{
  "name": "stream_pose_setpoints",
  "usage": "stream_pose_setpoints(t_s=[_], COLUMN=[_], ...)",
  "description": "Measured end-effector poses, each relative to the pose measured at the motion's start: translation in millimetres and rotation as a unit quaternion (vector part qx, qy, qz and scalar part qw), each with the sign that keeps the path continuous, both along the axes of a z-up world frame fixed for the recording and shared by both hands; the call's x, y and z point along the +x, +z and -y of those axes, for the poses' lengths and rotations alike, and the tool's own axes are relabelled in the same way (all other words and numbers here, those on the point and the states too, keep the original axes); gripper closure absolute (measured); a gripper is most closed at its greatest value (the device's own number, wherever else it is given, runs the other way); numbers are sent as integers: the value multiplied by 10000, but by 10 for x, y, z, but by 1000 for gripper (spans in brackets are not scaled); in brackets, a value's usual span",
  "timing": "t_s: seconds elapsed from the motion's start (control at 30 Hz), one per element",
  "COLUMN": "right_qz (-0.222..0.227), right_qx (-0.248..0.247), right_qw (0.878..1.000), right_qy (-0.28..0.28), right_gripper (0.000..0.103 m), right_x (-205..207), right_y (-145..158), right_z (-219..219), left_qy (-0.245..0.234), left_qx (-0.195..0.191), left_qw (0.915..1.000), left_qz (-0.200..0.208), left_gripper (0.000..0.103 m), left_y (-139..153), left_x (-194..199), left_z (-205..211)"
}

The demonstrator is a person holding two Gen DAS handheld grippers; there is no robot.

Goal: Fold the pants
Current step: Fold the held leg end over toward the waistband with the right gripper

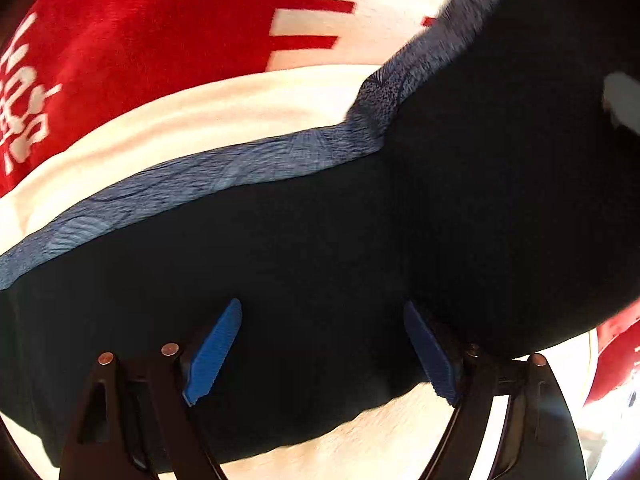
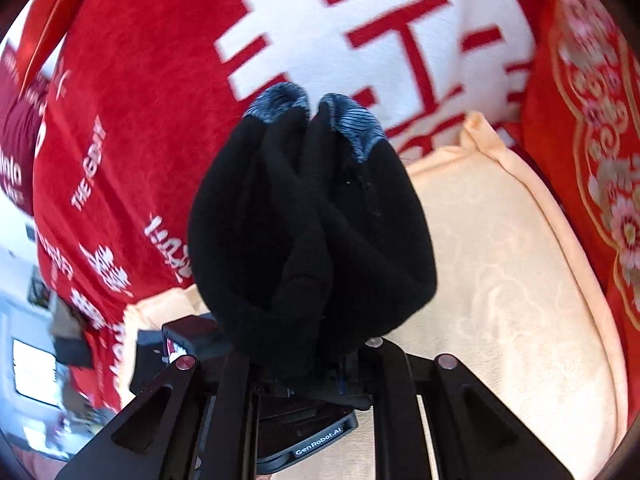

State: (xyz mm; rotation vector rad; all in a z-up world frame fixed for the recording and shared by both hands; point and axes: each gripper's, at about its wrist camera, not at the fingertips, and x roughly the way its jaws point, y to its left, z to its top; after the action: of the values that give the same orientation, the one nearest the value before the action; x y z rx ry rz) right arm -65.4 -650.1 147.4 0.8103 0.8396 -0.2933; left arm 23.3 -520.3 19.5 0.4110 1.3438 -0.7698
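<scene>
Pants point(image 1: 320, 260) of black cloth fill most of the left wrist view, lying across a cream cushion point(image 1: 200, 120) with a red blanket point(image 1: 140, 40) behind it. A blue-grey patterned band point(image 1: 200, 176) runs along the upper edge of the dark cloth, bending upward toward the top right. The left gripper point(image 1: 320, 352) points steeply down at the garment, its jaws spread; the blue pads point(image 1: 216, 352) stand apart on either side of a stretch of black cloth, and whether they press on it cannot be told. No earlier view is there to compare. A strip of cream surface shows below the cloth's lower edge, between the black finger frames. At the right edge part of the fabric rises out of the frame, blurred.

From the right wrist view, a bunched part of the pants point(image 2: 312, 220) hangs in a rounded black bundle straight in front of the camera, lifted clear of the cream cushion point(image 2: 500, 260). Two folds of the blue-grey band point(image 2: 352, 124) show at the bundle's far end. The right gripper point(image 2: 304, 364) has its jaws drawn nearly together, pinching the cloth at the bundle's near end; the pads themselves are hidden by the fabric. Behind lies the red blanket point(image 2: 140, 100) with large white characters and small white lettering, and a red cushion with gold floral pattern point(image 2: 592, 140) stands at the right. Blurred room clutter appears at the lower left.
</scene>
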Motion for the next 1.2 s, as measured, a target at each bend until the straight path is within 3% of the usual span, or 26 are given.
stream_pose_setpoints(t_s=[0.2, 0.4, 0.47, 0.5, 0.53, 0.57, 0.6, 0.67, 0.73, 0.77, 0.8, 0.87, 0.9, 0.93, 0.97, 1.07, 1.2], right_qz=[-458, -1288, -1717, -1982, -2102, -2255, -2348, -2259, -2092, -1943, -1764, -1319, -1198, -1070, -1009, -692, -303], right_qx=[-937, -1656, -2016, -2347, -2579, -2908, -3150, -3351, -3351, -3178, -2825, -1621, -1126, -293, 387, 1985, 2933], right_qw=[9930, 9708, 9531, 9382, 9280, 9117, 8978, 8863, 8848, 8919, 9077, 9526, 9658, 9810, 9865, 9776, 9534], right_qy=[548, 1163, 1465, 1596, 1676, 1827, 1992, 2261, 2470, 2563, 2552, 2213, 2005, 1592, 1231, 123, -638], right_gripper=[85, 74, 71, 70, 62, 47, 41, 36, 35, 35, 35, 35, 35, 35, 35, 43, 51], right_x=[468, 975, 1166, 1236, 1273, 1310, 1315, 1238, 1120, 1016, 941, 798, 736, 633, 555, 290, 36], right_y=[190, -273, -560, -702, -765, -833, -865, -799, -678, -569, -476, -347, -347, -402, -484, -793, -1048], right_z=[-742, -1712, -2086, -2277, -2394, -2560, -2709, -2911, -3008, -3001, -2919, -2575, -2437, -2194, -1980, -1496, -1213], left_qy=[561, 1111, 1291, 1358, 1418, 1451, 1485, 1577, 1589, 1550, 1497, 1321, 1228, 1115, 987, 624, 314], left_qx=[-204, 255, 393, 440, 488, 513, 524, 484, 395, 349, 299, 101, -16, -151, -296, -668, -944], left_qw=[9982, 9927, 9903, 9893, 9882, 9876, 9870, 9860, 9864, 9872, 9882, 9912, 9924, 9934, 9940, 9929, 9886], left_qz=[85, 390, 333, 307, 307, 323, 329, 245, 175, 151, 123, -17, -111, -227, -369, -766, -1134], left_gripper=[18, 18, 18, 18, 18, 18, 18, 18, 18, 18, 18, 18, 18, 18, 18, 18, 19], left_y=[342, 394, 342, 316, 288, 273, 263, 263, 304, 328, 366, 478, 540, 584, 630, 748, 838], left_x=[508, 1100, 1249, 1301, 1353, 1371, 1378, 1442, 1526, 1585, 1652, 1625, 1608, 1559, 1516, 1361, 1170], left_z=[-812, -1828, -2087, -2182, -2282, -2351, -2437, -2566, -2685, -2727, -2824, -2805, -2760, -2718, -2683, -2503, -2075])
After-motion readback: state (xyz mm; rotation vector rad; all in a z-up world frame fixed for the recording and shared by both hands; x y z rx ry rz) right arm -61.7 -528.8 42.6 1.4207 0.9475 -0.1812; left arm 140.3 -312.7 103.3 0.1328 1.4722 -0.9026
